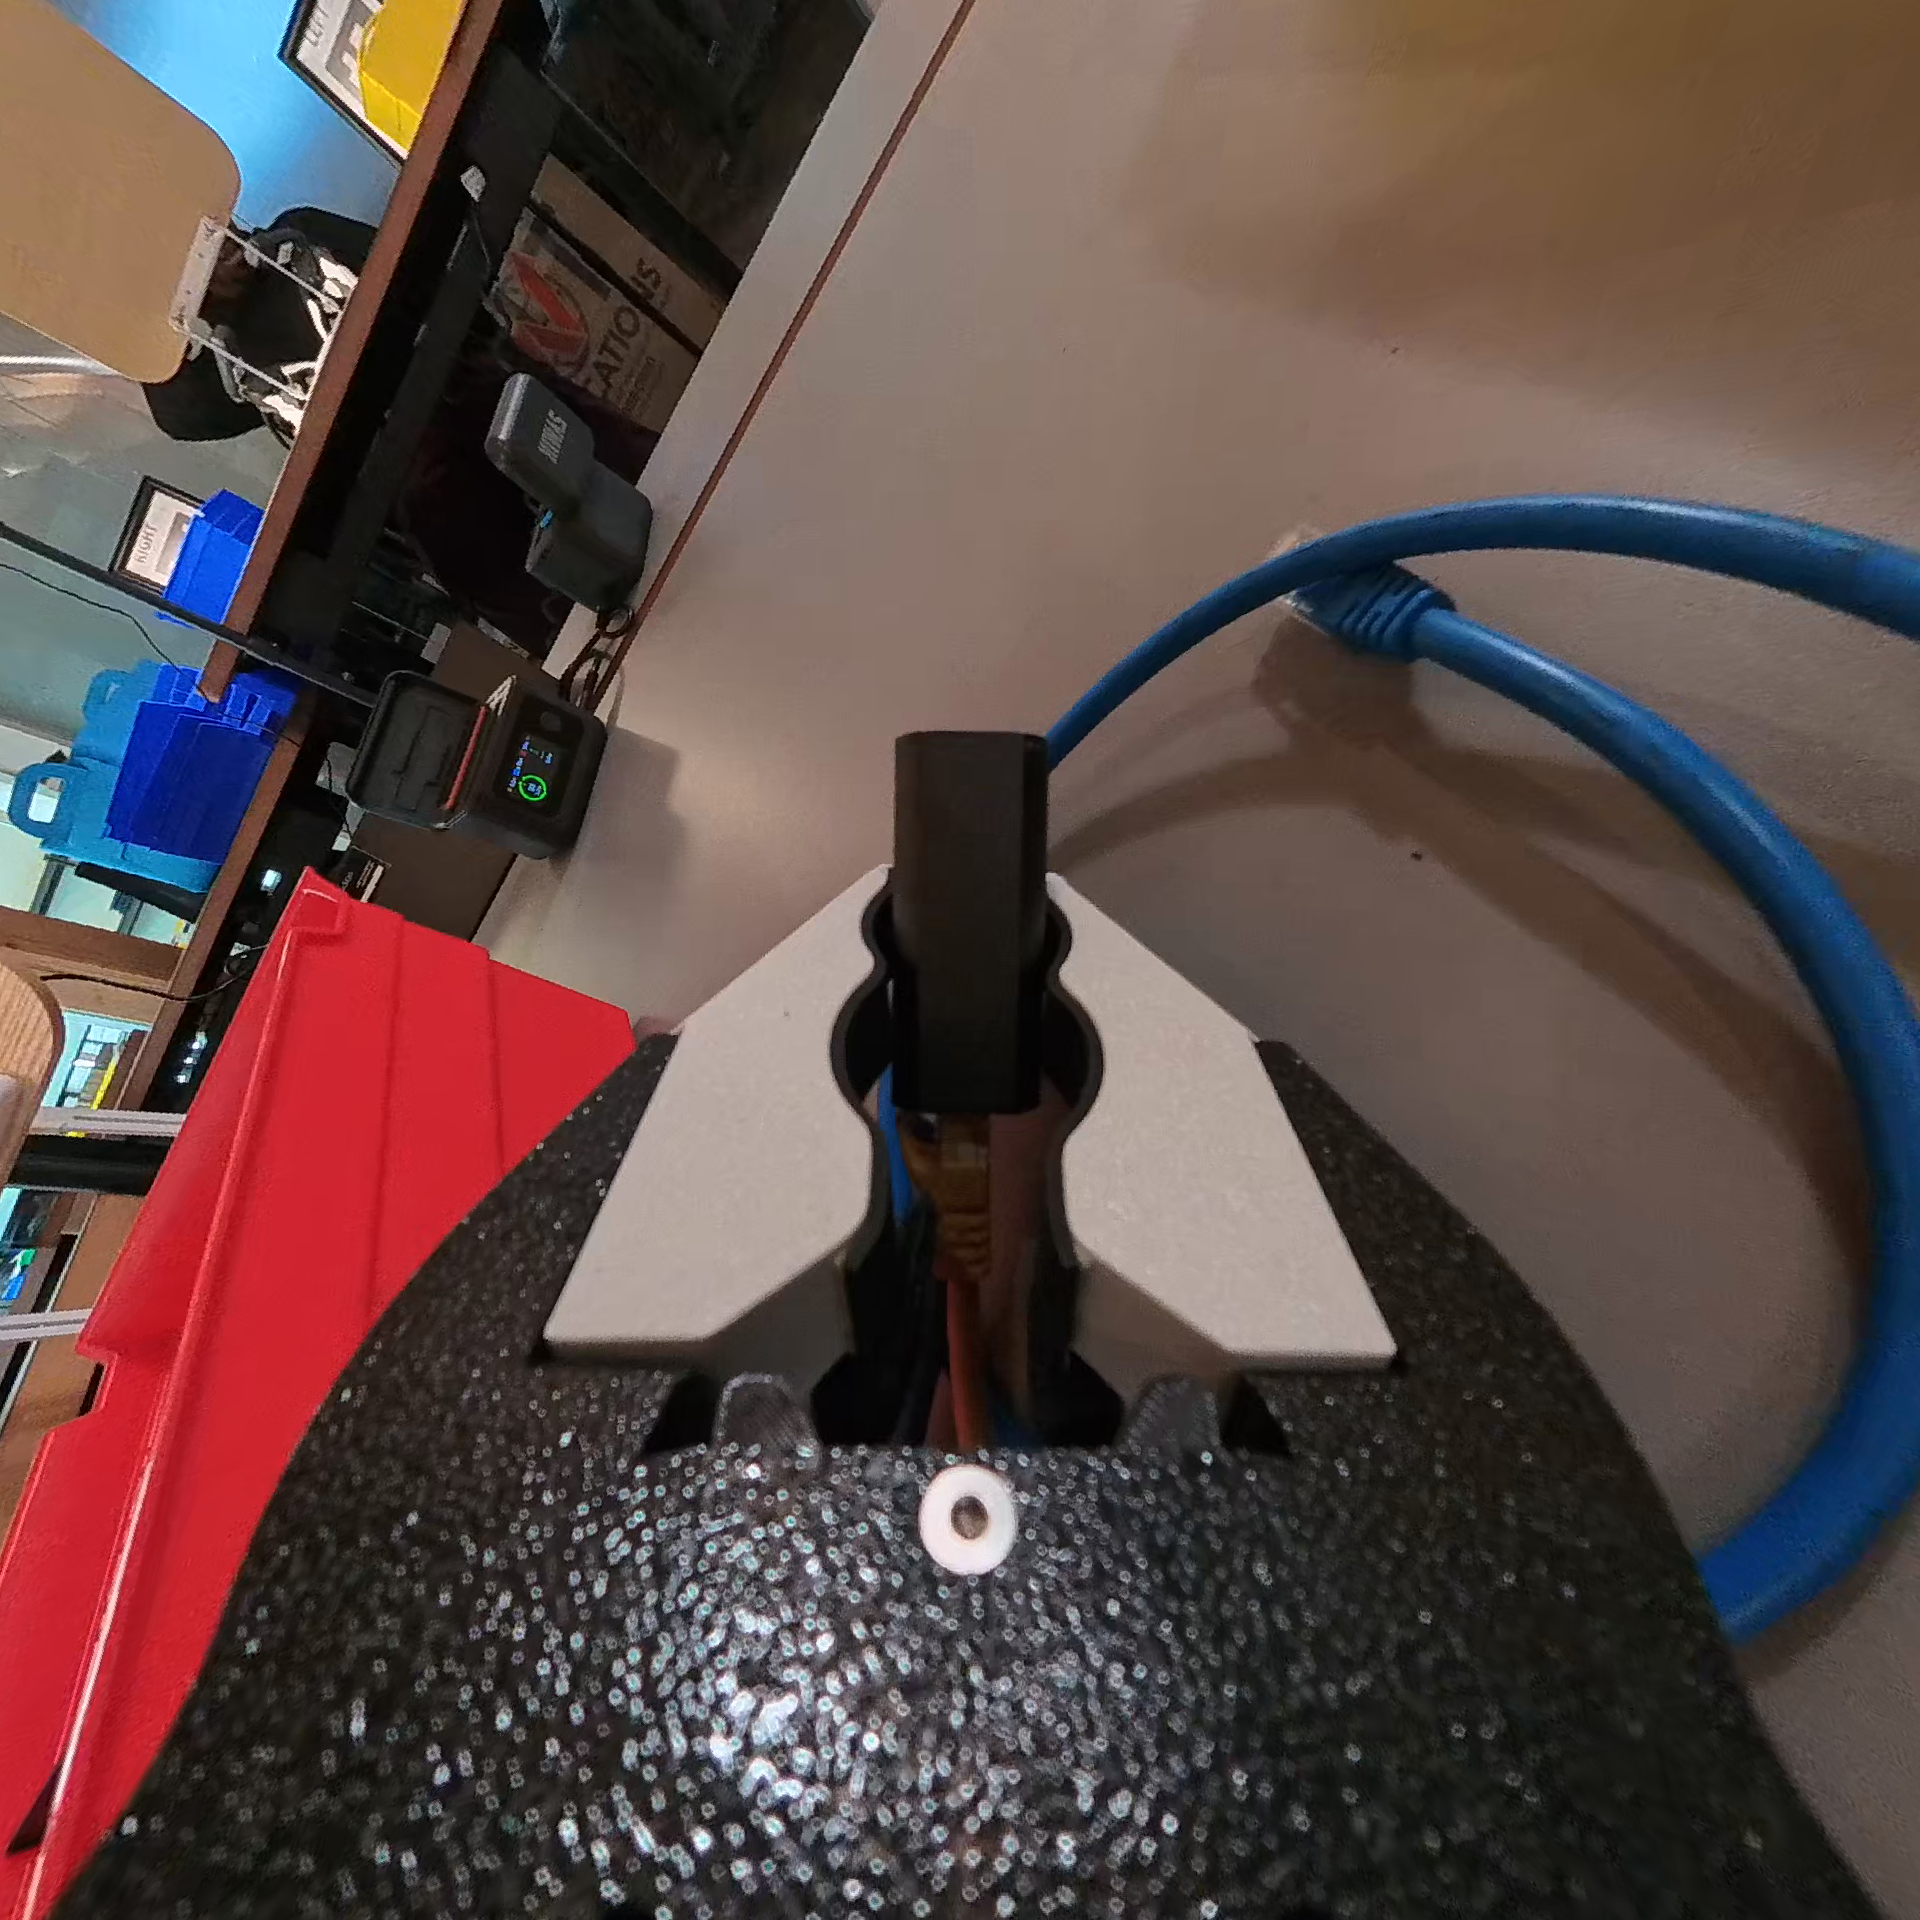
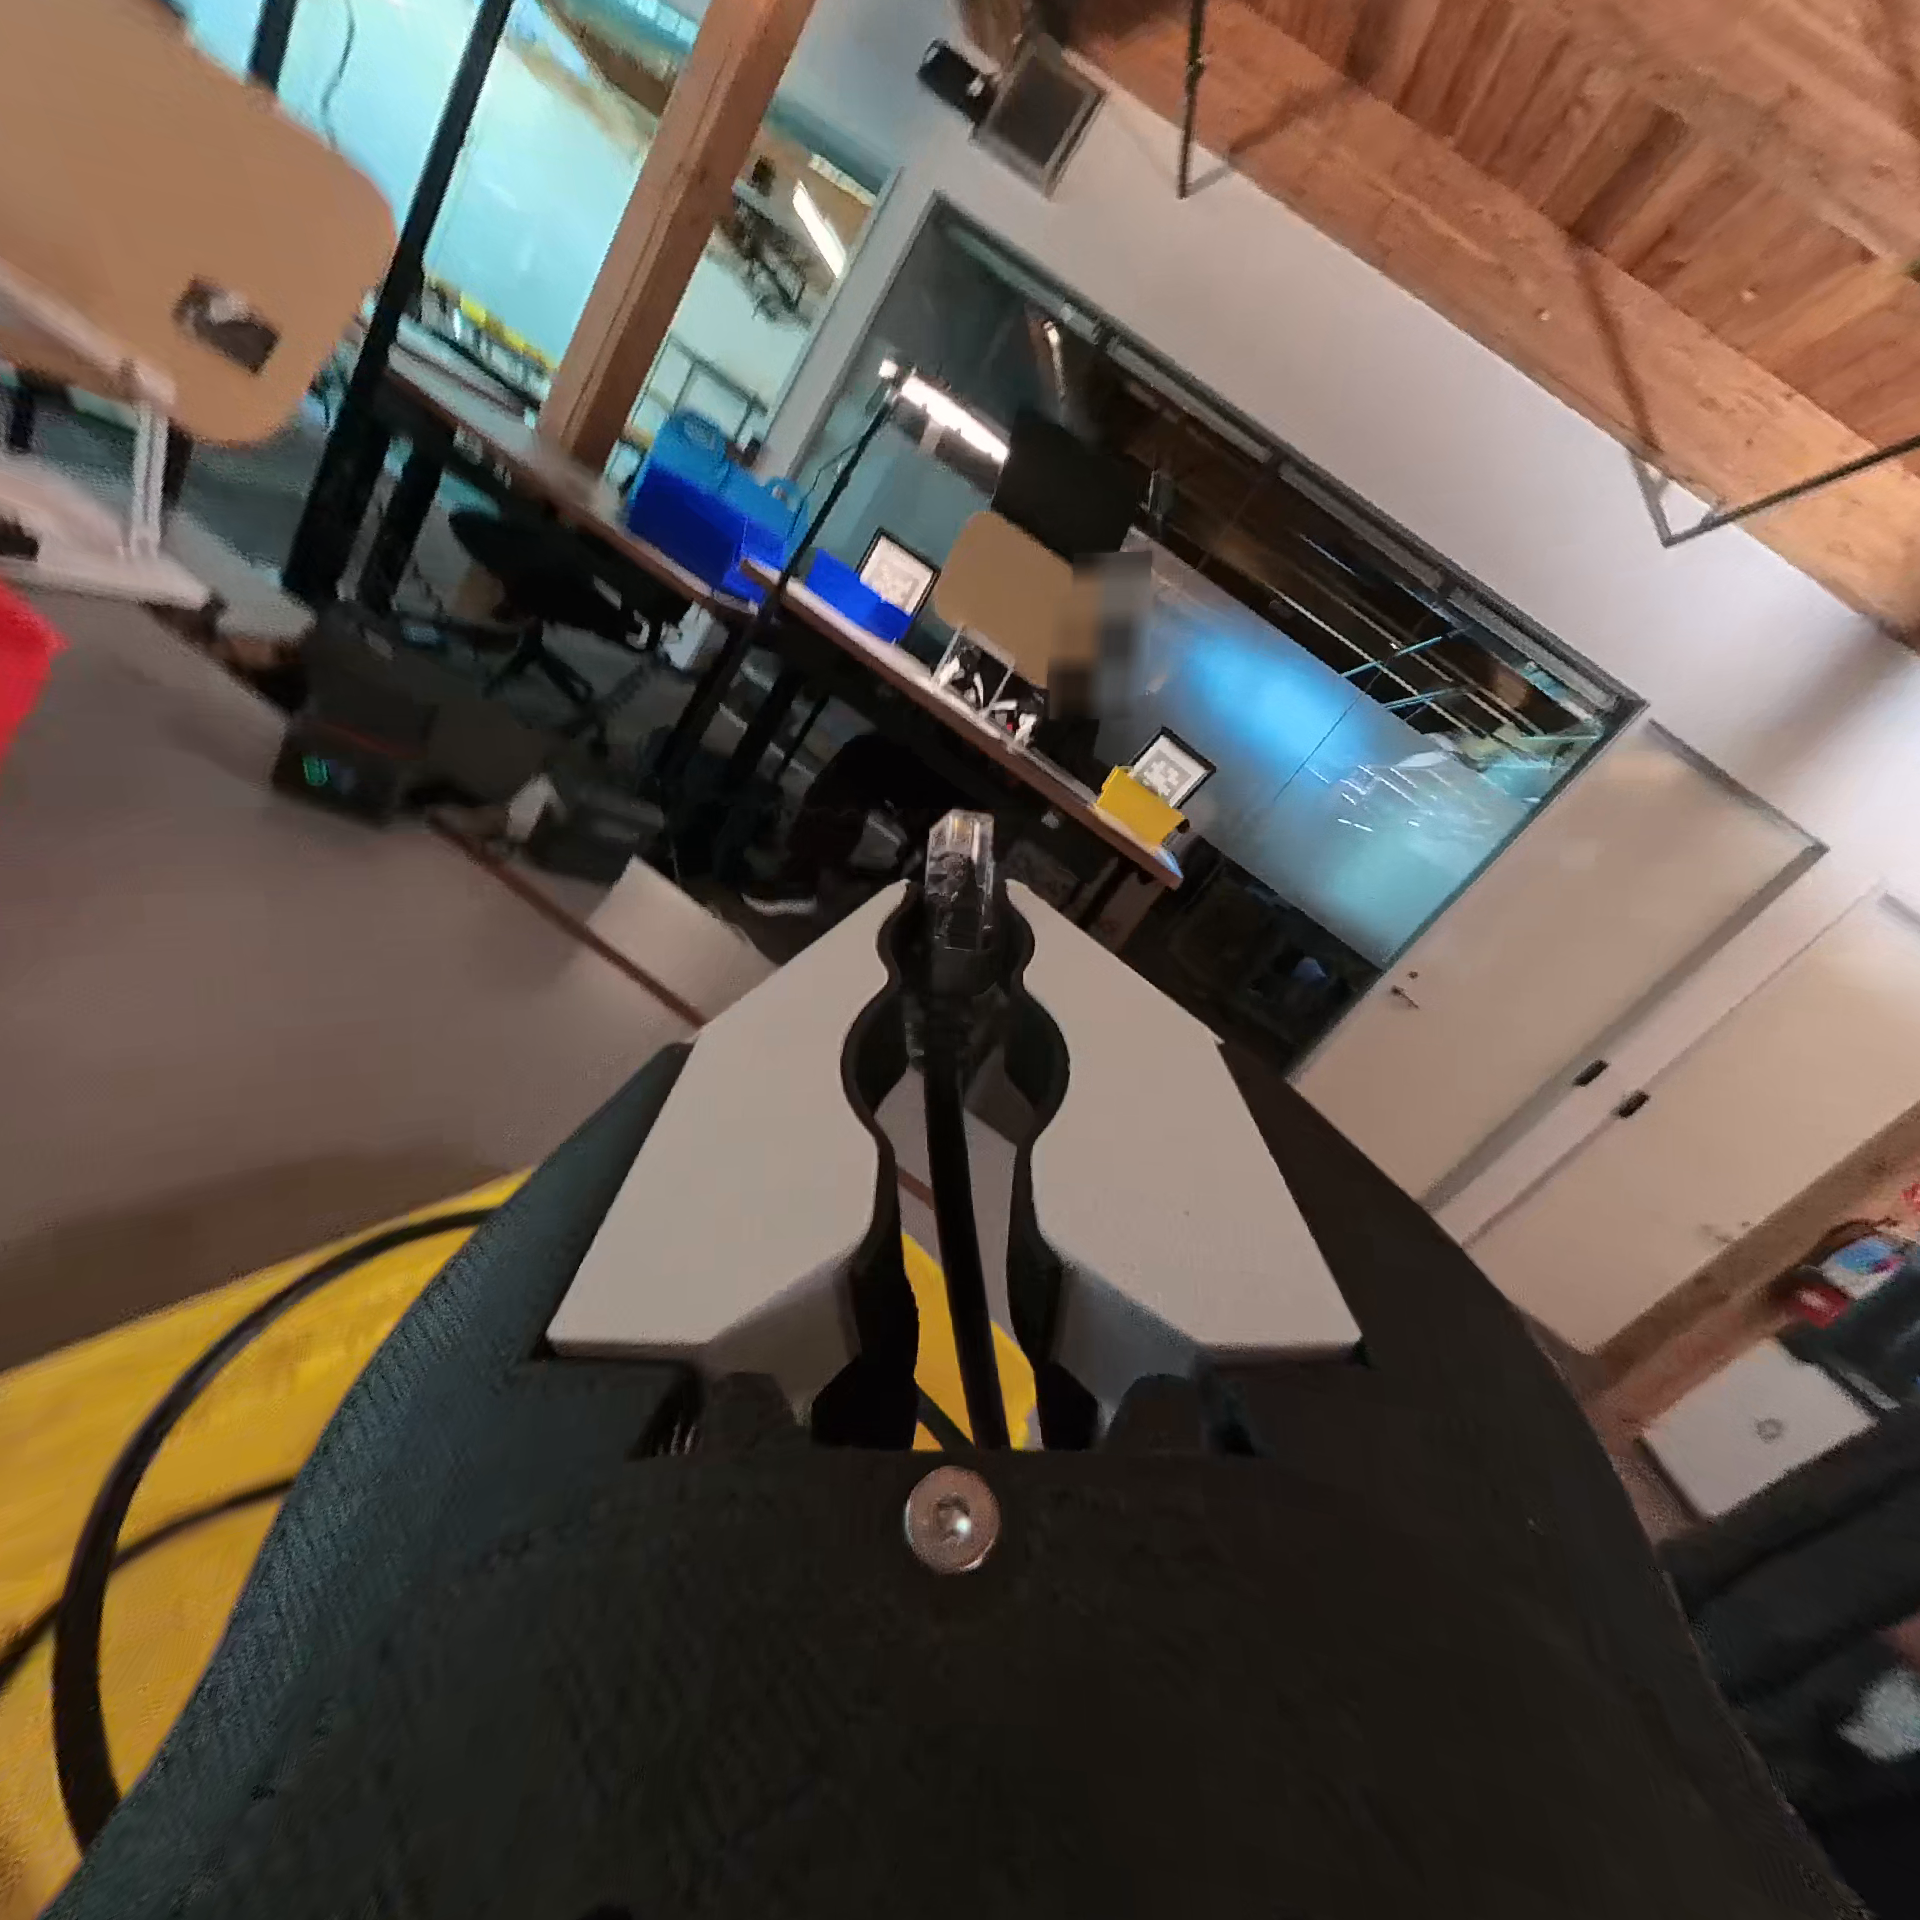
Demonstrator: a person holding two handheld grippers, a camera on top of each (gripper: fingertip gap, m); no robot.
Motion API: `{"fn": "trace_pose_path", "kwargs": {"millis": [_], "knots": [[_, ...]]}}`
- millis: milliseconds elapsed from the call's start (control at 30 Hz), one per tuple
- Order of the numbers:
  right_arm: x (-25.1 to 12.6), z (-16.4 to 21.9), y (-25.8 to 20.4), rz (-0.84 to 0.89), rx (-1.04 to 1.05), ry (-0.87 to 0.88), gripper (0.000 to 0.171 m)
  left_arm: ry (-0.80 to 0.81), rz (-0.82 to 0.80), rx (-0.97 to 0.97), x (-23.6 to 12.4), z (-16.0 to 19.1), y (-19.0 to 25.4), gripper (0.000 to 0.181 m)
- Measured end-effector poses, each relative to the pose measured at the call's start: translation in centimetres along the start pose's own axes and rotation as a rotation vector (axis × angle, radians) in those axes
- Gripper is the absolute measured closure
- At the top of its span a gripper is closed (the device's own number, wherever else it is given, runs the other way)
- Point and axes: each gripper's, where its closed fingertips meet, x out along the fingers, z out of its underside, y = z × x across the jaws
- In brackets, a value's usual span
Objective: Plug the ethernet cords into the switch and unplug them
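Note:
In the left wrist view my left gripper (image 1: 968,940) is shut on a small black box, the switch (image 1: 966,821), held edge-on above a grey table. Under the switch, between the fingers, an orange-booted plug (image 1: 961,1210) with a red cord reaches up to it; the joint itself is hidden. A blue ethernet cord (image 1: 1714,831) loops on the table to the right, its plug (image 1: 1371,608) lying loose. In the right wrist view my right gripper (image 2: 958,935) is shut on a black ethernet cord (image 2: 961,1247), its clear plug (image 2: 961,862) sticking out past the fingertips, raised in the air.
A red bin (image 1: 312,1195) stands left of the left gripper. Black battery packs (image 1: 478,764) sit near the table's far edge. A yellow bin (image 2: 208,1403) with the black cord's loop lies below the right gripper. Desks with blue bins (image 2: 707,509) stand behind. The left gripper's tips are roughly 45 cm from the right gripper's.

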Motion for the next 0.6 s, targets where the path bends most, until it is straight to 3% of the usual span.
{"fn": "trace_pose_path", "kwargs": {"millis": [300, 600], "knots": [[-0.6, 10.7, -9.9, -0.246, -0.361, -0.262, 0.161, -0.001, 0.003, 0.008, 0.0, 0.0, 0.1, 0.159], [-2.9, 17.4, -15.4, -0.553, -0.352, -0.552, 0.161, -0.001, 0.006, 0.015, 0.1, -0.1, 0.2, 0.159]]}}
